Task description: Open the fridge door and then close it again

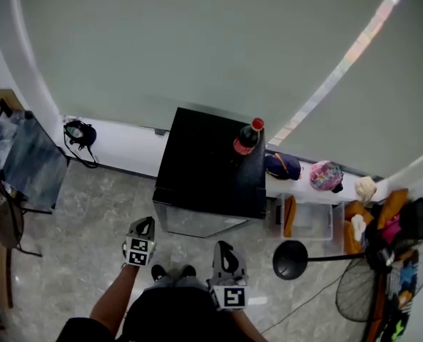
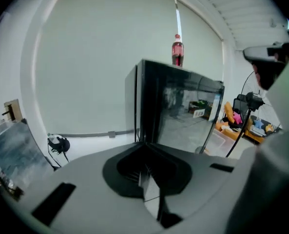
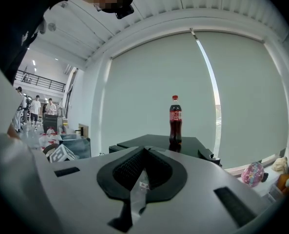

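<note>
**Both tongs shut before the closed fridge**

We hold the left tongs point(image 1: 145, 225) and the right tongs point(image 1: 224, 248) near the front of the black fridge point(image 1: 207, 159), apart from it. Each pair is pressed together with nothing between. The fridge stands on the floor point(image 1: 90, 212) by the wall, its glass door point(image 1: 197, 223) closed, a cola bottle point(image 1: 247, 140) upright on top.

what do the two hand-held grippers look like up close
The left hand-held gripper and right hand-held gripper each have a light grey body, dark ribbed pads, and a white cube with black square markers. The person wears a dark top.
</note>
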`<state>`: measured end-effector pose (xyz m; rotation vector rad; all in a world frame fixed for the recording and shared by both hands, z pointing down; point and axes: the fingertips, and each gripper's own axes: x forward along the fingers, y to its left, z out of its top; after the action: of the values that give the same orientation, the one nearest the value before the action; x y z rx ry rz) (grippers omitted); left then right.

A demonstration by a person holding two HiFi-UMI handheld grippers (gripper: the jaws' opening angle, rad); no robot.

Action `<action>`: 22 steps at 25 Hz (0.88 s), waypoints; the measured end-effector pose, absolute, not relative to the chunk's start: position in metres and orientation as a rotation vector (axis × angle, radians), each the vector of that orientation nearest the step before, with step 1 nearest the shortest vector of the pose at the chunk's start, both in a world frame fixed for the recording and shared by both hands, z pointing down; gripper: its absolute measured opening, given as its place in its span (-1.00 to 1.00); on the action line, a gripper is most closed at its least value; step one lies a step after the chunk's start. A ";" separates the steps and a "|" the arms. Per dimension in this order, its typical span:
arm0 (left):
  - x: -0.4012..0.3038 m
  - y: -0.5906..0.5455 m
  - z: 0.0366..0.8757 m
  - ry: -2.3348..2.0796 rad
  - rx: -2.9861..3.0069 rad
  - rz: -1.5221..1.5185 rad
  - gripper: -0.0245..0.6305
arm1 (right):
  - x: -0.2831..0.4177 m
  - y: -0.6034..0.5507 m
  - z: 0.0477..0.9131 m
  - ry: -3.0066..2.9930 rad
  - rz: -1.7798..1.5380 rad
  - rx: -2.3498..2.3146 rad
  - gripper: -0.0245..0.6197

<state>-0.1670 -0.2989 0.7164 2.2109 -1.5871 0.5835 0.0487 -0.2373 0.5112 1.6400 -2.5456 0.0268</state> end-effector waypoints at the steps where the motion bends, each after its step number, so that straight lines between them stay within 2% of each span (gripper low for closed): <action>1: -0.164 -0.292 0.700 -1.588 2.242 0.537 -0.90 | 0.052 -0.237 0.510 -2.538 0.032 1.649 -0.90; 8: -0.145 -0.237 0.583 -1.638 2.427 0.262 -0.90 | 0.072 -0.234 0.490 -2.535 0.004 1.710 -0.90; 13: -0.135 -0.205 0.525 -1.719 2.514 0.204 -0.90 | 0.086 -0.225 0.483 -2.524 0.000 1.750 -0.90; 22: -0.145 -0.198 0.521 -1.766 2.451 0.155 -0.90 | 0.095 -0.214 0.488 -2.496 -0.010 1.769 -0.90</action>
<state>-0.1445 -0.1977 0.5209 2.4509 -1.7657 0.1545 0.0954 -0.2143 0.4883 1.7694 -2.4957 -0.0098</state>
